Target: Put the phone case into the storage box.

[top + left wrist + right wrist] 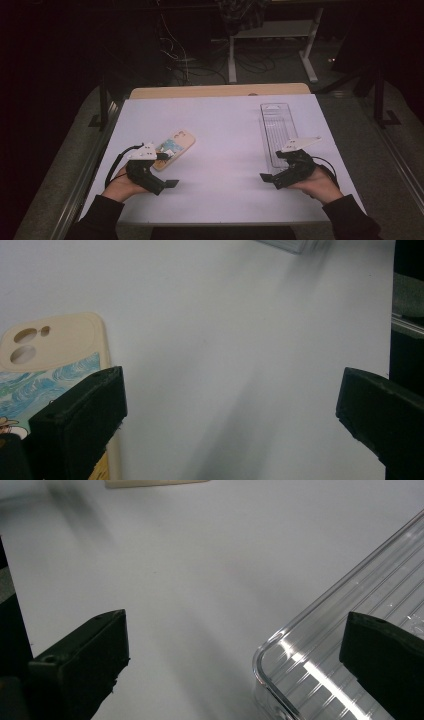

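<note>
Both grippers low over the white counter [220, 145], fingers spread wide and clamped on nothing, probably poised for a pick-up. Phone case [173, 148] flat on the counter, well left of the tray [278, 131], camera cut-outs at the far end, long axis tilted toward the tray. Left gripper [169, 170] at the case's near end, just off its near-right corner; from the left gripper view, one finger [80, 425] overlapping the case [60, 357], the other finger [385, 417] far out over bare counter, so not yet straddling it. Right gripper [268, 167] at the tray's near end, left of its corner; in the right gripper view, one finger [385, 660] above the tray [350, 645], the other [80, 670] over the counter to the side, the rounded corner between them. Likely placement: each hand beside its own thing, case for the left, tray for the right, perhaps to bring the case over to the tray. Case: cream, matte, rounded corners, soft-looking plastic or silicone, blue wave print with a small figure on the back. Tray: clear, hard, glossy plastic, long and narrow, ribbed floor, raised rim, bright glare streaks. Fingers: black, blocky, matte pads. Counter sheet: smooth, plain, a wooden edge beyond the tray's far end.
</note>
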A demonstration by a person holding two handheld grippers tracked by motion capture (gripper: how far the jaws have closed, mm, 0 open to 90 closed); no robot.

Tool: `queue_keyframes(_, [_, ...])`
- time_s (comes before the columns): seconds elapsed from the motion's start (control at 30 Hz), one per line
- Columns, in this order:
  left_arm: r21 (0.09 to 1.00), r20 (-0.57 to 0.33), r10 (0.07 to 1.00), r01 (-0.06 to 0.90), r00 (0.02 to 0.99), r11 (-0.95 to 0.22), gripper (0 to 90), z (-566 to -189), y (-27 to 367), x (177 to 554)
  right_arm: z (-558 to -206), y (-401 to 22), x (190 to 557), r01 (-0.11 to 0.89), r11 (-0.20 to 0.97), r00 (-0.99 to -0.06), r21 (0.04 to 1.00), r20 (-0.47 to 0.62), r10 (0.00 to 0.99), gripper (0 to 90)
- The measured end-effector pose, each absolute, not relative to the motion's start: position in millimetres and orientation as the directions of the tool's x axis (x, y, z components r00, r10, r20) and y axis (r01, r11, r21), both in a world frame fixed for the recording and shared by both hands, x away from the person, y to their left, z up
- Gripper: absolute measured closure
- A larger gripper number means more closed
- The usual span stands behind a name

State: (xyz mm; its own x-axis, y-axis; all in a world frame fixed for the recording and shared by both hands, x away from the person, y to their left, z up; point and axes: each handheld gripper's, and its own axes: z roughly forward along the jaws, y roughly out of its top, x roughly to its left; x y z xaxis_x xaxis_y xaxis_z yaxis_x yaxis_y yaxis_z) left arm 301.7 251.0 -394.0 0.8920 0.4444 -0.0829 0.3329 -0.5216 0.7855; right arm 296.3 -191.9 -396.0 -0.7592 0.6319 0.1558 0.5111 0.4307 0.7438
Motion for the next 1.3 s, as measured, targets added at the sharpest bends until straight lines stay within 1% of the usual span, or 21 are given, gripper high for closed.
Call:
queue_keyframes(0.1, [0.786, -0.080, 0.444, 0.330, 0.893, -0.523, 0.0, -393.8, 251.4, 301.9, -394.0, -190.5, 296.4, 0.517, 0.424, -0.756, 0.744, 0.165, 0.634, 0.0])
queue_keyframes(0.3, [0.784, -0.081, 0.445, 0.333, 0.892, -0.524, 0.0, -394.5, 251.1, 302.4, -388.2, -184.6, 298.9, 0.498, 0.416, -0.768, 0.761, 0.165, 0.618, 0.0])
queue_keyframes(0.7, [0.777, -0.087, 0.448, 0.342, 0.890, -0.529, 0.0, -394.7, 252.5, 303.8, -381.7, -156.0, 307.6, 0.472, 0.421, -0.799, 0.774, 0.174, 0.576, 0.0])
queue_keyframes(1.3, [0.774, -0.102, 0.457, 0.359, 0.884, -0.522, 0.0, -395.0, 251.3, 308.8, -398.5, -115.9, 315.0, 0.455, 0.448, -0.832, 0.770, 0.188, 0.522, 0.0])
